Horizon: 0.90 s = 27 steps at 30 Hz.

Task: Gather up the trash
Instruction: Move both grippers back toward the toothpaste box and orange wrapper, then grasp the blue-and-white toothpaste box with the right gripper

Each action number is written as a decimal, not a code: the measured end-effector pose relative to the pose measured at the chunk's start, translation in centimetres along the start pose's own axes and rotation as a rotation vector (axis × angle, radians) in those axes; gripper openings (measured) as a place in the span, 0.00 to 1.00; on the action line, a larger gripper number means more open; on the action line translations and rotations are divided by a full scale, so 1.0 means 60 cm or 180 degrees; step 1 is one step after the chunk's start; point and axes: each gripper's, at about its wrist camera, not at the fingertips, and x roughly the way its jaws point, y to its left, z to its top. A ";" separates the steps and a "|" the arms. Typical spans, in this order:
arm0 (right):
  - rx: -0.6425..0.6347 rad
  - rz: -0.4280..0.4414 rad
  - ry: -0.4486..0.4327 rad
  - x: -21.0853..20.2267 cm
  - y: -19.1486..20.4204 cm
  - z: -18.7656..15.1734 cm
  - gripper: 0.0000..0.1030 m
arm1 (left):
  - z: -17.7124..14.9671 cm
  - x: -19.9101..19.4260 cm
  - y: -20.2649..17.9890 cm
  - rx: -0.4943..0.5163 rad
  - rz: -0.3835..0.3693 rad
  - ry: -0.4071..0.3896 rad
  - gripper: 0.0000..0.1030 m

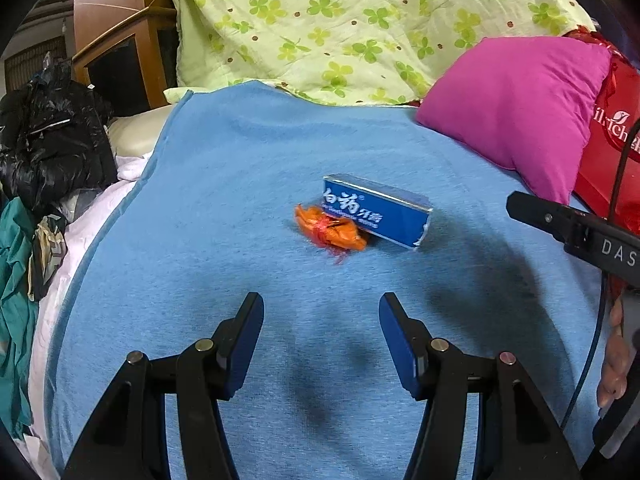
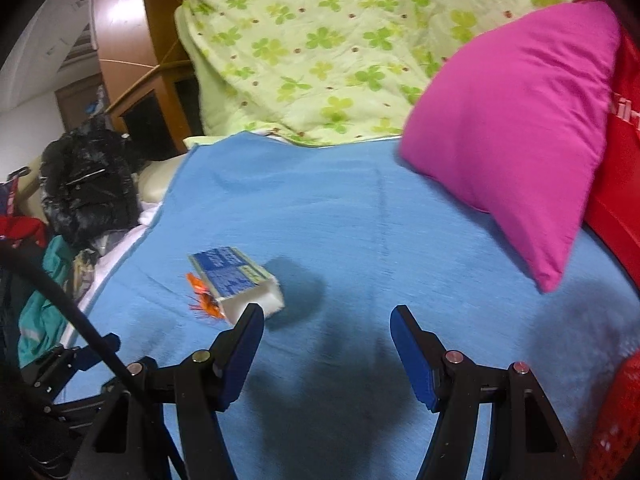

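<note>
A blue toothpaste box lies on the blue blanket, with a crumpled orange wrapper touching its left front. My left gripper is open and empty, a short way in front of both. In the right wrist view the box lies with its open white end toward me, the orange wrapper at its left. My right gripper is open and empty; its left fingertip is just in front of the box's open end. The right gripper's body shows at the right of the left wrist view.
A magenta pillow and a red bag lie at the right. A green-flowered quilt is piled behind. A black jacket and other clothes lie at the left edge. A red mesh basket is at the lower right.
</note>
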 end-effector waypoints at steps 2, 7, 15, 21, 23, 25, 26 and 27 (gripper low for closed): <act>0.0001 0.0114 0.0033 0.013 0.004 0.004 0.68 | 0.003 0.005 0.012 -0.0077 0.0005 0.0049 0.59; -0.0039 0.0319 0.0118 0.053 0.020 0.011 0.68 | 0.007 0.024 0.048 -0.0333 0.0024 0.0209 0.59; -0.0048 0.0636 0.0243 0.124 0.045 0.028 0.68 | 0.003 0.049 0.079 -0.0529 0.0073 0.0417 0.59; -0.0159 0.0798 0.0371 0.170 0.068 0.027 0.68 | 0.002 0.058 0.085 -0.0566 0.0088 0.0486 0.59; -0.0195 0.0854 0.0427 0.179 0.073 0.026 0.68 | 0.001 0.060 0.085 -0.0563 0.0101 0.0504 0.59; -0.0266 0.0861 0.0436 0.179 0.080 0.024 0.69 | 0.001 0.062 0.086 -0.0571 0.0109 0.0521 0.59; -0.0301 0.0862 0.0429 0.176 0.084 0.023 0.69 | 0.002 0.064 0.087 -0.0580 0.0113 0.0528 0.59; -0.0342 0.0866 0.0410 0.172 0.088 0.024 0.69 | 0.002 0.064 0.088 -0.0588 0.0118 0.0532 0.59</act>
